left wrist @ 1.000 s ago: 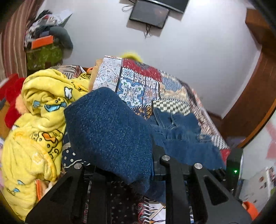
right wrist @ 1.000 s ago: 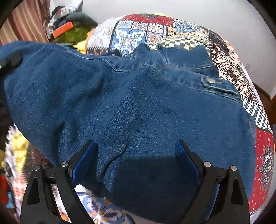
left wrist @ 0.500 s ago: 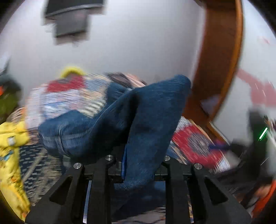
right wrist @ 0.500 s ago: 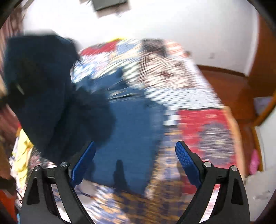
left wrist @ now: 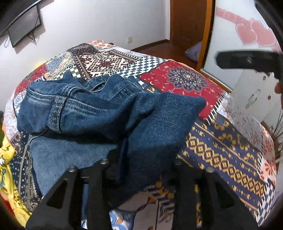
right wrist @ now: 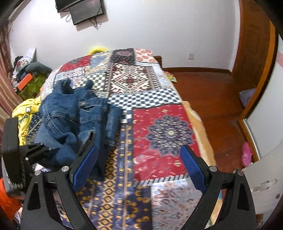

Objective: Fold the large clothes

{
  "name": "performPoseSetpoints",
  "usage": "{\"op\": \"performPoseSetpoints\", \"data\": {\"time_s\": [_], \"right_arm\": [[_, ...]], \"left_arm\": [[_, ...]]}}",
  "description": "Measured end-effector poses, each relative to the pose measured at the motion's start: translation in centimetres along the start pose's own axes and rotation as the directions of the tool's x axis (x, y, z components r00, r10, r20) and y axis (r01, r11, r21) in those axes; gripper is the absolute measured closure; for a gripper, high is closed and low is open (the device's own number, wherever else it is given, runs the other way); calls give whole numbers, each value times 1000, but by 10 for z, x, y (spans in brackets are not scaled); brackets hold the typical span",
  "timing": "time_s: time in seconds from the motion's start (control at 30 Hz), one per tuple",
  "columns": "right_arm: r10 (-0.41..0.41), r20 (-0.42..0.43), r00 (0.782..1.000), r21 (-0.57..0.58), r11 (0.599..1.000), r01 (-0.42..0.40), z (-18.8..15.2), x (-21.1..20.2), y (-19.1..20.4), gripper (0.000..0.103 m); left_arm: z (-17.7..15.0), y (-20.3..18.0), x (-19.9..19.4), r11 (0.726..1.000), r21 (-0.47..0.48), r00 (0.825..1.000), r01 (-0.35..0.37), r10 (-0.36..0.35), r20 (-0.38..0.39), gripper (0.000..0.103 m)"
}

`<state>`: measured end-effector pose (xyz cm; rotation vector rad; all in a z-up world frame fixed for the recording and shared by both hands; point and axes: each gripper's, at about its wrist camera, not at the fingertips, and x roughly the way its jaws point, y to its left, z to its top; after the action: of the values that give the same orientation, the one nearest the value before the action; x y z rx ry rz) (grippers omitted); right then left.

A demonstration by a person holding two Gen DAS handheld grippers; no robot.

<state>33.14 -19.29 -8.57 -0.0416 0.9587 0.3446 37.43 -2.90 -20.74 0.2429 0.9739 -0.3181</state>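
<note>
A pair of blue jeans (left wrist: 99, 113) lies crumpled on the left part of the patchwork bedspread (left wrist: 221, 146). My left gripper (left wrist: 141, 164) is shut on a flap of the jeans; the denim drapes over its fingertips and hides them. In the right wrist view the jeans (right wrist: 74, 115) sit at the left, with the left gripper (right wrist: 35, 150) at their near edge. My right gripper (right wrist: 138, 166) is open and empty, held above the bedspread (right wrist: 159, 127) to the right of the jeans, its blue pads (right wrist: 191, 166) wide apart.
A yellow printed blanket (right wrist: 24, 109) lies at the bed's left side. A cluttered shelf (right wrist: 26, 77) stands at the far left. A TV (right wrist: 84, 10) hangs on the far wall. Wooden floor (right wrist: 212, 99) and a white cabinet (right wrist: 261, 185) are to the right.
My left gripper has swung the held denim from the left across to the right over the rest of the jeans. My right gripper has pulled back off the jeans and now stands over bare bedspread.
</note>
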Motion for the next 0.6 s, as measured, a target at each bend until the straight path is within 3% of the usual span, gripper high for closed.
{"op": "performPoseSetpoints", "data": {"time_s": [0.1, 0.17, 0.37, 0.5, 0.6], "right_arm": [[47, 3, 999, -18, 999, -47, 0, -7, 12, 10], [61, 12, 998, -48, 997, -61, 2, -10, 25, 10], [115, 16, 993, -128, 985, -113, 6, -10, 62, 10], [160, -13, 987, -182, 970, -159, 14, 12, 97, 7], [187, -51, 981, -218, 956, -194, 19, 36, 121, 7]], "left_arm": [[-9, 8, -21, 995, -57, 997, 78, -77, 27, 39], [-12, 16, -41, 993, -98, 997, 68, -62, 55, 21], [-28, 78, -93, 970, -241, 985, -33, 73, 159, 14], [-39, 131, -90, 927, -336, 973, -170, 213, 94, 13], [-51, 164, -77, 894, -414, 976, -171, 211, 54, 13]]}}
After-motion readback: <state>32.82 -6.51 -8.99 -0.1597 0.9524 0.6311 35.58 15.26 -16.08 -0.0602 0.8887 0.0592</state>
